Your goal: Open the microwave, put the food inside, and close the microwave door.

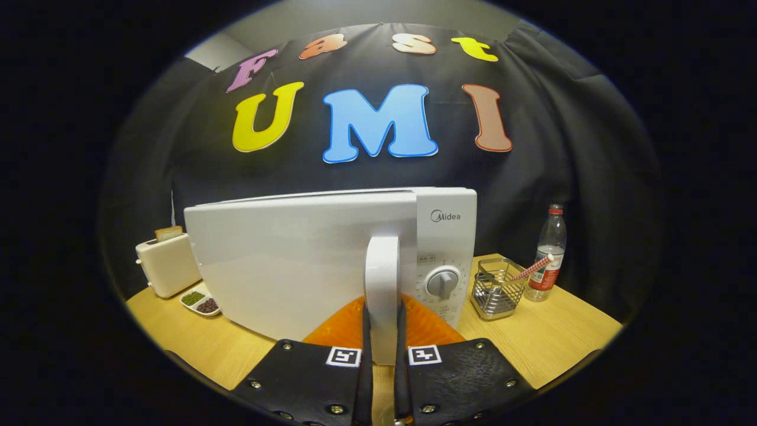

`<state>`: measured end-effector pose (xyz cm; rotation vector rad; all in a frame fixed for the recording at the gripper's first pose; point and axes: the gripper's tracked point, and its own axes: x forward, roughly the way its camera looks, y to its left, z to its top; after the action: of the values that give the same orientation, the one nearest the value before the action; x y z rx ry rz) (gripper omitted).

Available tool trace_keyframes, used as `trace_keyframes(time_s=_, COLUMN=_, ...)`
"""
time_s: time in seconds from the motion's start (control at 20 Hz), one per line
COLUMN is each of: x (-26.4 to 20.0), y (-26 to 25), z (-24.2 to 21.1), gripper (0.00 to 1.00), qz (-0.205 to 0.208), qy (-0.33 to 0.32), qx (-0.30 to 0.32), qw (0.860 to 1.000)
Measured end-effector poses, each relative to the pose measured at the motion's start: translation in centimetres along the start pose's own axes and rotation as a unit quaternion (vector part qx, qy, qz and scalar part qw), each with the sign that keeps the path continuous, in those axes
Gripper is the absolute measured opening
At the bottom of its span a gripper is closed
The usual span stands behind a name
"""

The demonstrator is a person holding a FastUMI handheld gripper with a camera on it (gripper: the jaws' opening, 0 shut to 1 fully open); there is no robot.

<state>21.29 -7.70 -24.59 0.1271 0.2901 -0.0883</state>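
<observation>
While clamped: hand-held gripper (383, 355), door handle (382, 278).

glossy white plastic microwave (307, 260); matt pale wood table (550, 337); wire-mesh metal basket (498, 288).

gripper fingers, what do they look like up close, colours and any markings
The gripper has two broad black fingers, flat plates with rounded corners, studded with small silver screws along the edges. Each finger carries a square black-and-white coded tag near its inner tip. Behind the tags an orange part of the gripper body shows.
</observation>
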Motion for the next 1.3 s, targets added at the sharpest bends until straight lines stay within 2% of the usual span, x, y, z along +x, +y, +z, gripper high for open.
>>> trace_keyframes(time_s=0.6, x=-11.3, y=7.9, z=-2.3, gripper=0.14, qz=0.113, qy=0.013, qx=0.005, qw=0.993)
trace_keyframes(time_s=0.95, x=-16.7, y=15.8, z=-3.7, gripper=0.14, qz=0.183, qy=0.022, qx=0.011, qw=0.983)
trace_keyframes(time_s=1.3, x=-19.3, y=21.8, z=-4.2, gripper=0.14, qz=0.128, qy=-0.005, qx=-0.032, qw=0.991)
